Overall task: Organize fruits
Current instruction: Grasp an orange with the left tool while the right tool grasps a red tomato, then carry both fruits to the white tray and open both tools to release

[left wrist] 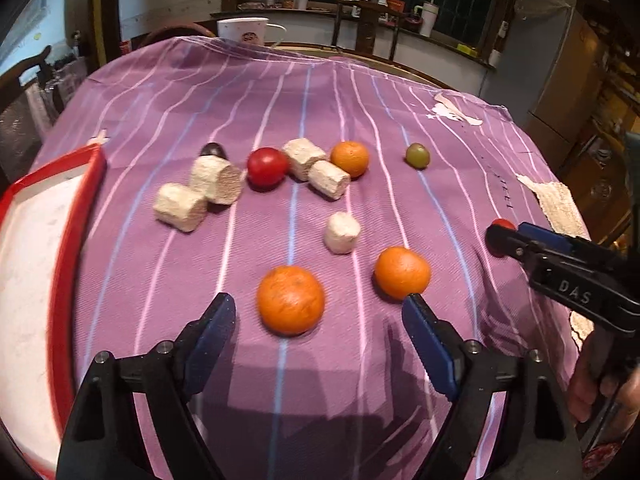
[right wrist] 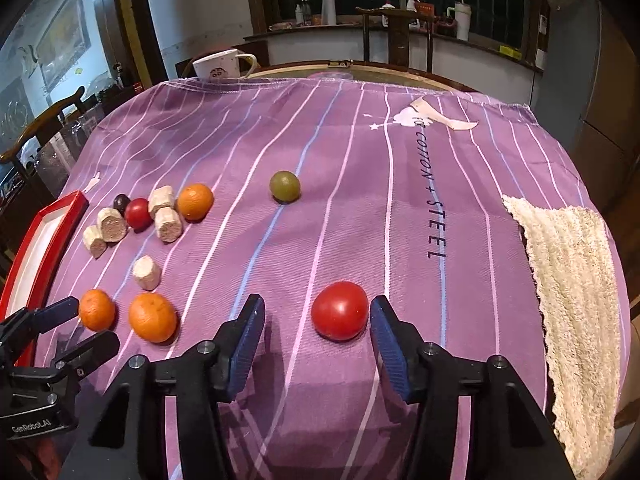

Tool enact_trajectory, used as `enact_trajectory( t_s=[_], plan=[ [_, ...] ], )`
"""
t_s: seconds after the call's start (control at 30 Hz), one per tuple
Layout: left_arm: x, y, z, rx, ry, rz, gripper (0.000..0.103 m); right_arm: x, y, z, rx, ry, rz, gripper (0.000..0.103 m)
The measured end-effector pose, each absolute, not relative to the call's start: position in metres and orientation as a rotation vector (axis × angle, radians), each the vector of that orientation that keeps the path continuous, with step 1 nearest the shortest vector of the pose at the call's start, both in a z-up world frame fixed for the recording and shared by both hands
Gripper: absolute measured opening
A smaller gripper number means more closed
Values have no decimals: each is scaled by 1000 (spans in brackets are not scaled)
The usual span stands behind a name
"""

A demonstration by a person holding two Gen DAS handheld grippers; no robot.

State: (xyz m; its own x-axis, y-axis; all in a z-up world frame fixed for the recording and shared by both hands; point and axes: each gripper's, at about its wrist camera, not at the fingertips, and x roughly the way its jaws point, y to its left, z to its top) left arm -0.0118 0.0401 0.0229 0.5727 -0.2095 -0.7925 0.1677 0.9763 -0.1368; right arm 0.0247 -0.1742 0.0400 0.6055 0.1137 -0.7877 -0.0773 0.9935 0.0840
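On the purple striped cloth (right wrist: 360, 200), my left gripper (left wrist: 319, 304) stands open around an orange (left wrist: 291, 300), with a gap on each side. A second orange (left wrist: 402, 273) lies beside its right fingertip. My right gripper (right wrist: 317, 306) is open around a red tomato (right wrist: 340, 311); the right pad is very close to it and the left pad stands clear. Farther back lie a third orange (right wrist: 195, 201), another tomato (right wrist: 138, 213), a dark fruit (right wrist: 121, 201) and a green fruit (right wrist: 285, 186).
A red-rimmed white tray (left wrist: 76, 232) sits at the left edge. Several beige cylinder blocks (left wrist: 216, 180) lie among the far fruits, and one (left wrist: 341, 233) lies nearer. A cream knitted cloth (right wrist: 572, 300) hangs over the right edge. A white mug (right wrist: 222, 64) stands at the back.
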Motion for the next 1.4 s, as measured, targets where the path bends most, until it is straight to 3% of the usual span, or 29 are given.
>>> enact_trajectory(
  t_s=[0.13,0.17,0.2,0.23,0.27,0.3,0.33,0.4,0.6,0.87,1.13,1.4],
  plan=[
    [-3,40,13,-38,964,-192,85,31,-178,34,63,929,113,58],
    [-3,41,11,-35,964,-183,81,31,-177,33,64,930,114,58],
    [-3,41,12,-24,950,-171,75,31,-178,32,63,929,114,57],
    [-4,40,12,2,941,-145,60,32,-178,31,61,928,110,55],
    [-5,38,12,40,931,-116,37,32,-178,30,60,929,109,53],
    [-5,37,12,63,925,-105,34,33,-178,28,54,929,100,47],
    [-6,37,12,61,927,-109,34,34,-179,28,49,927,91,39],
    [-7,40,13,40,928,-121,34,34,-184,27,65,926,87,34],
    [-18,45,21,16,908,-129,34,26,-193,35,132,917,95,34],
    [-44,86,53,-72,852,-102,34,-8,-155,85,120,825,222,34],
    [-74,196,74,-209,801,103,34,-37,-43,123,57,786,496,34],
    [-97,293,61,-267,782,366,34,-54,107,103,-60,840,764,34]
  ],
)
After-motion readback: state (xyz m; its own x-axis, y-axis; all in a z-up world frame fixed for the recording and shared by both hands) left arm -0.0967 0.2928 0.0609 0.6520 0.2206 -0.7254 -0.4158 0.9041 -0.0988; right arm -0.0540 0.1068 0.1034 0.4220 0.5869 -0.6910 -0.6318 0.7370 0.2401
